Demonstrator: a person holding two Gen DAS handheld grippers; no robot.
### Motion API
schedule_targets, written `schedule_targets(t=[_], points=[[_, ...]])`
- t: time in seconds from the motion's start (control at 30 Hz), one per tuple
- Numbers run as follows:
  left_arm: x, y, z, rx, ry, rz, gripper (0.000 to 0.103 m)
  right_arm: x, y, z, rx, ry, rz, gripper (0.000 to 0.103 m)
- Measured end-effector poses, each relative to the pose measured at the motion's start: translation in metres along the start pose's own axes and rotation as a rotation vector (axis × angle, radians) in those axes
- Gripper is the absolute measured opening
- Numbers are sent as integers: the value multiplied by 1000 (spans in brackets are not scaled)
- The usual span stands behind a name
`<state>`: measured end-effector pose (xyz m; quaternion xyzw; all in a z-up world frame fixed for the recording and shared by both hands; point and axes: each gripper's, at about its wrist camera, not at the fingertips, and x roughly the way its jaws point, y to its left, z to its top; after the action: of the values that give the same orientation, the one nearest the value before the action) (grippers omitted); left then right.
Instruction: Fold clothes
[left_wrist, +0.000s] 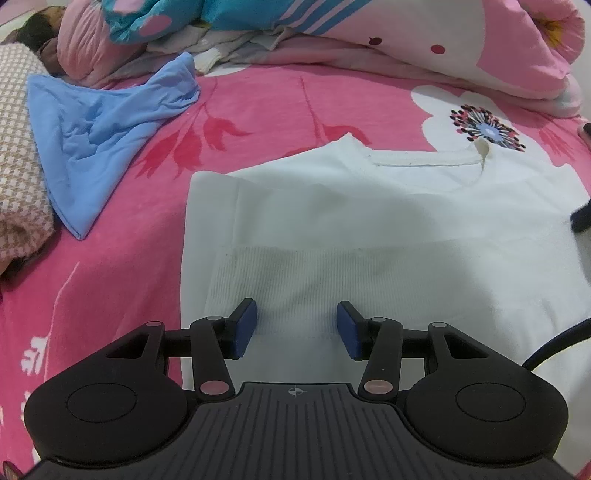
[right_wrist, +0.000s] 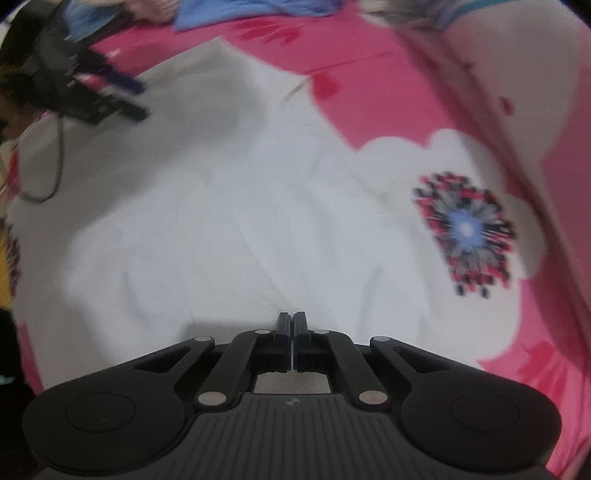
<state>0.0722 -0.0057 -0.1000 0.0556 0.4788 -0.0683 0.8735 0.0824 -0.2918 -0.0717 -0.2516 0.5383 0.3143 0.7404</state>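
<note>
The right-wrist view is blurred; the white shirt (left_wrist: 369, 229) lies flat on the bed (left_wrist: 122, 280). The left gripper (left_wrist: 295, 328) is released, and the right gripper (right_wrist: 292, 328) is clenched with nothing visible between its pads.

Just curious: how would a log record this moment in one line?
white shirt: flat on pink blanket | left hand-held gripper: open over hem | right hand-held gripper: shut

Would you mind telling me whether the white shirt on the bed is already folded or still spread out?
Partly folded: the white shirt lies flat, its left side turned in along a straight edge, collar showing.
</note>
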Motion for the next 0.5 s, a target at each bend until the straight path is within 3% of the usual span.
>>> schedule_targets(t=[0.13,0.3,0.5], points=[[0,-1,1,13,2,4,48,7,-6,-5,84,-2,-34,0],[0,-2,1,24,4,9,48,-16,-9,-21,230,-48,-90,4],[1,-3,2,28,9,14,49,-39,-9,-59,234,0,-131,4]])
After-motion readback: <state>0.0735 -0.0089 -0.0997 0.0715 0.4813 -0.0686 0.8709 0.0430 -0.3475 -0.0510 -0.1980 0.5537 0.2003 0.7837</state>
